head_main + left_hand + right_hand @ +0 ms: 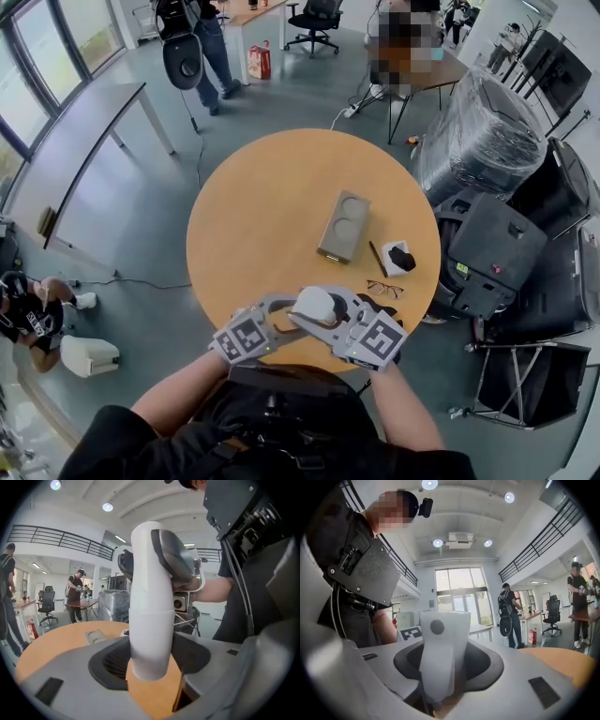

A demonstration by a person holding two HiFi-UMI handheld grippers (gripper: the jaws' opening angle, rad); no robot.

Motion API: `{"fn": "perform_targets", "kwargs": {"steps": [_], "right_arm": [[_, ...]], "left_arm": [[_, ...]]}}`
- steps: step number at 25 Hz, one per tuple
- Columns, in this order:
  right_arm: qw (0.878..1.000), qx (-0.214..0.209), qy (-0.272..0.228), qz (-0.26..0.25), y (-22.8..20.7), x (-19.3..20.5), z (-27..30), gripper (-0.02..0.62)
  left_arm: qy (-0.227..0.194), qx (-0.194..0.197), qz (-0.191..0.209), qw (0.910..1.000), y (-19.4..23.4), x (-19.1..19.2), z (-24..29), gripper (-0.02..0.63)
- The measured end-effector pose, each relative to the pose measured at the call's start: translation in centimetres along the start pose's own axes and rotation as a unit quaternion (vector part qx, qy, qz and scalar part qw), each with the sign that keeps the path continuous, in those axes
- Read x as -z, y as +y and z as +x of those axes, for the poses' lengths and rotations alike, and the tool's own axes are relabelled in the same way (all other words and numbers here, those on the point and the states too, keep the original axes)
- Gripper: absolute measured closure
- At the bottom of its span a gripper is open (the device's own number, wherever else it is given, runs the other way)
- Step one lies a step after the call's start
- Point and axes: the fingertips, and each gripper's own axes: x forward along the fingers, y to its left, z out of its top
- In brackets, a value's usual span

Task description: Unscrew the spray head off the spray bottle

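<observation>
A white spray bottle (314,303) hangs above the near edge of the round wooden table (262,216), caught between my two grippers. My left gripper (296,317) is shut on the bottle's white body (150,620), which fills the gap between its dark pads. The grey spray head (177,559) shows at the bottle's top in the left gripper view. My right gripper (332,317) comes in from the opposite side. In the right gripper view, the white spray head (440,648) with its dark round nozzle stands between the pads, which press on both sides of it.
On the table lie a grey two-well tray (343,225), a dark pen (377,259), a small white box with a black item (398,257) and a pair of glasses (384,289). Black cases (497,248) and a plastic-wrapped bundle (478,136) stand right of the table.
</observation>
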Motion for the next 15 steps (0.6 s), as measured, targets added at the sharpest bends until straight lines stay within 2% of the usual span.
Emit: {"fn": "perform_targets", "kwargs": {"steps": [9, 15], "right_arm": [[0.994, -0.111, -0.014, 0.005, 1.8, -1.2, -1.8, 0.391], [0.986, -0.165, -0.015, 0.027, 3.4, -1.7, -3.1, 0.391]], "left_arm": [[-0.034, 0.117, 0.029, 0.9922, -2.0, -1.5, -0.6, 0.308], [-0.037, 0.177, 0.025, 0.9833, -4.1, -2.0, -1.0, 0.318]]}}
